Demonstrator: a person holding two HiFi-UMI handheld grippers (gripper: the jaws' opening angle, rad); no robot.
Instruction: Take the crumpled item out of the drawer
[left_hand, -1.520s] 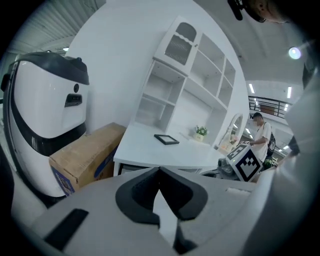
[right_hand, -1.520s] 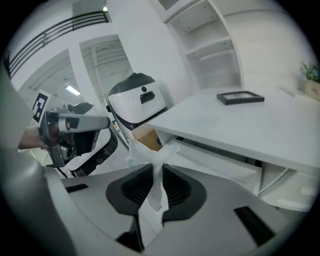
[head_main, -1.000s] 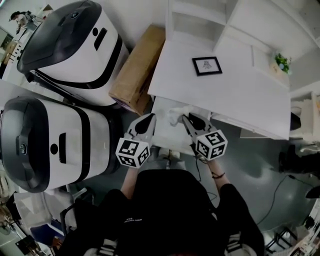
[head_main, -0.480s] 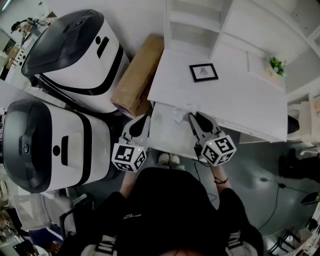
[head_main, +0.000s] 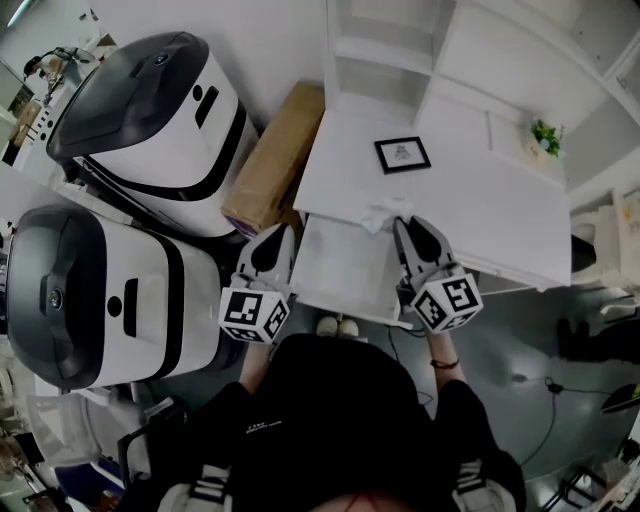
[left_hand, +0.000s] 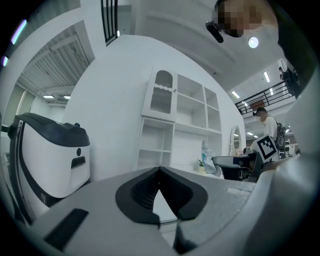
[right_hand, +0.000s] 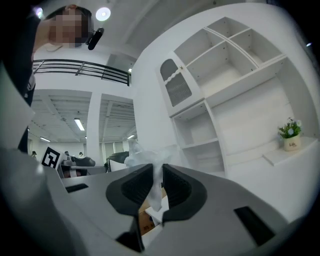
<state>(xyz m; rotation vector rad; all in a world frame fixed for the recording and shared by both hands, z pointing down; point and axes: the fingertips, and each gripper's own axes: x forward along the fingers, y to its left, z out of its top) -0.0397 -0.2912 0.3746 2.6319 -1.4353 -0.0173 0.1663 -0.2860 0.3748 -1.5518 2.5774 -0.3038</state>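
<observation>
The crumpled white item (head_main: 383, 213) is pinched between the jaws of my right gripper (head_main: 399, 224). It hangs over the back of the open white drawer (head_main: 340, 272), level with the desk's front edge. In the right gripper view the crumpled item (right_hand: 150, 156) bulges above the dark pads and trails down between them; the right gripper (right_hand: 157, 171) is shut on it. My left gripper (head_main: 285, 233) hovers by the drawer's left side. In its own view the left gripper (left_hand: 159, 171) is shut, its tips touching with nothing between them.
The white desk top (head_main: 460, 205) carries a small framed picture (head_main: 402, 155) and a potted plant (head_main: 543, 135). White shelves (head_main: 385, 55) stand behind it. A cardboard box (head_main: 275, 155) leans at the desk's left, beside two large white and black machines (head_main: 150, 110) (head_main: 100, 290).
My right gripper has carried the crumpled item from inside the drawer up and to the right, to the desk's front edge. The left gripper stays by the drawer's left side.
</observation>
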